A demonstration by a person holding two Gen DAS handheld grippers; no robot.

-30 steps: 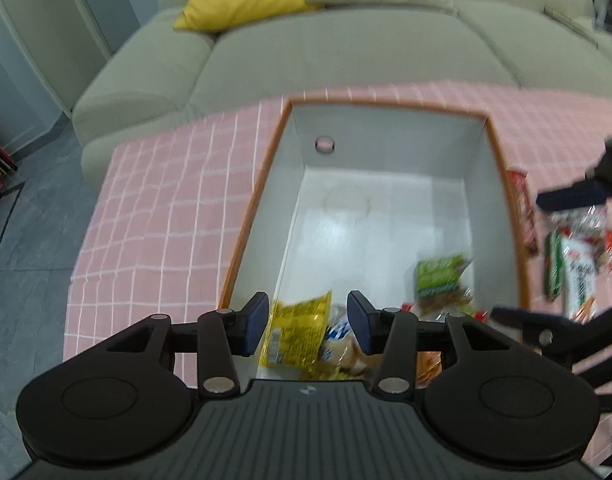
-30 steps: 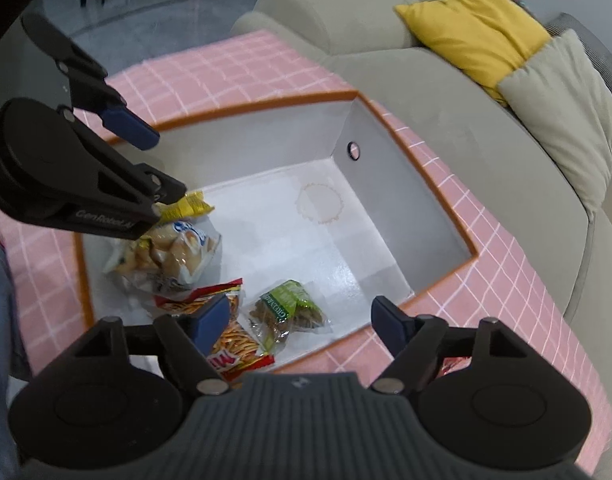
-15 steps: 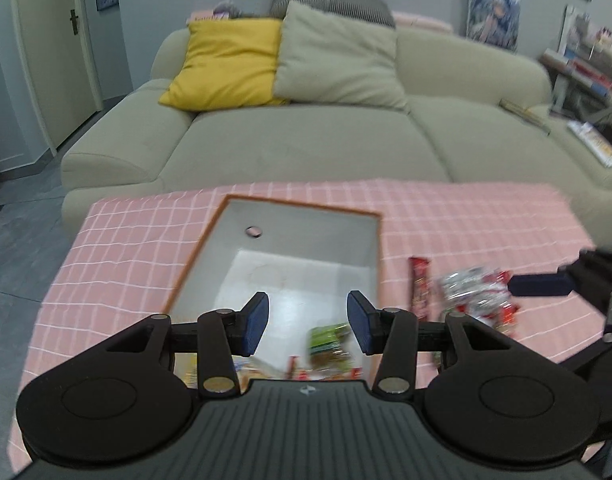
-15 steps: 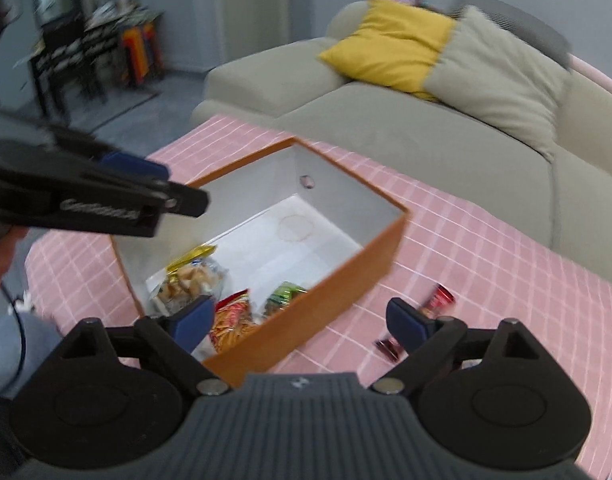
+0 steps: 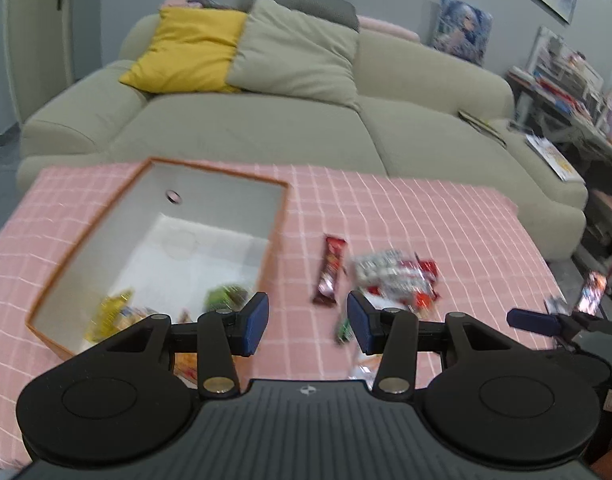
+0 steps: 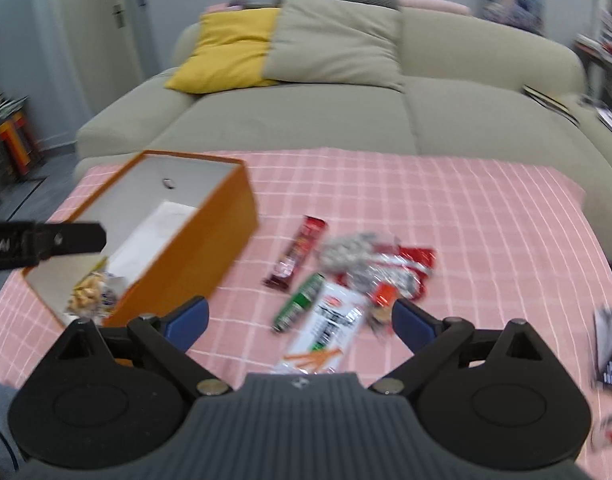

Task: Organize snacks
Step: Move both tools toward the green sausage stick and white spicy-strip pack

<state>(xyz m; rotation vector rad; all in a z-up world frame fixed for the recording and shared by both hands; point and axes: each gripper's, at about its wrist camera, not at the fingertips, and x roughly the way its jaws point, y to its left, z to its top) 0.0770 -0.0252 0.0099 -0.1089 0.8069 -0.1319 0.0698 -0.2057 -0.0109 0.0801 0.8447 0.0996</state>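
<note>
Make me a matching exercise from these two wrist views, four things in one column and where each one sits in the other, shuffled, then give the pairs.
Things
1. yellow snack bag
2. dark red bar
3. yellow cushion
4. right gripper

Places
A. on the sofa
B. open, above the white packet
C. inside the orange box
D. on the pink cloth, right of the box

Pairs: 1-C, 2-D, 3-A, 4-B
</note>
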